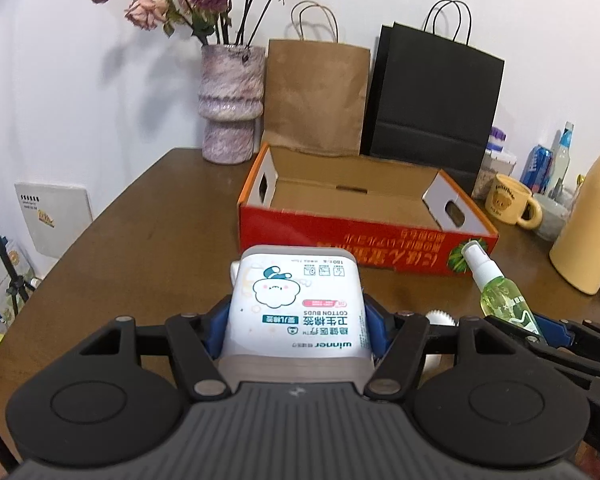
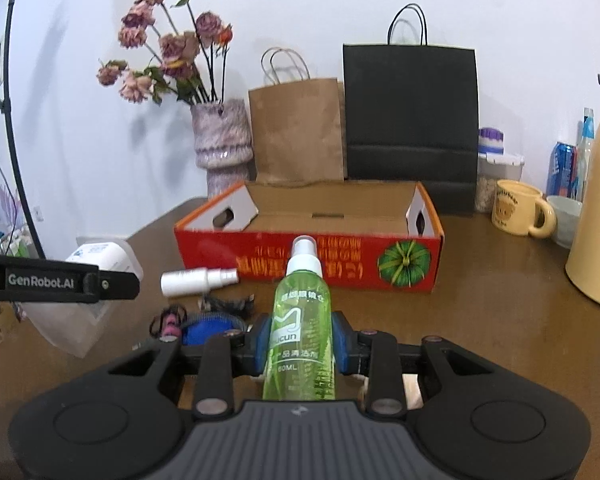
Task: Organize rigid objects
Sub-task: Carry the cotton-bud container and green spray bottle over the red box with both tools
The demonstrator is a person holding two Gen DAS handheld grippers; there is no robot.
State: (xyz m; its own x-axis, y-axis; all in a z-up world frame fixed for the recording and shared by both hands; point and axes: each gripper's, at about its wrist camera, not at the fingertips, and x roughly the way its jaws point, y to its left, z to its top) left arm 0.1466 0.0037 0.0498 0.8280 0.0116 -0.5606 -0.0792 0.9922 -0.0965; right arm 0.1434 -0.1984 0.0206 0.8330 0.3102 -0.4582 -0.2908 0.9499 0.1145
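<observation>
desk [image 1: 148, 216], brown wood, carries everything; its far edge is lined with bags, a vase and drinkware that look like bystanders.

red cardboard box [image 1: 364, 236] lies open-topped just ahead of both sets of fingers, its long printed side facing them. inside nothing shows, only bare cardboard floor. judged the drop-off place: open and side-on, so either hand can reach over the near wall.

left gripper [image 1: 298, 320]: fingers at middling spread, blue pads pressed to both flanks of the cotton buds box [image 1: 296, 304], a white box with a cartoon label. held across its narrow width, long axis pointing forward past the fingertips toward the red box, clear of the desk. likely gripped so it can go in end first.

right gripper [image 2: 300, 344]: fingers narrow, clamped on the lower body of the green spray bottle [image 2: 302, 320]. bottle lies along the fingers, white nozzle out ahead toward the red box's front wall. gripped at the body because the cap end is thinner.

still on the desk, ahead and to the left of the right fingers: a small white spray bottle [image 2: 198, 279] on its side just short of the red box, and a blue round item [image 2: 210, 328] with a dark tangle beside it, hard to identify.

judgement: both loads lifted, neither over the box yet.
</observation>
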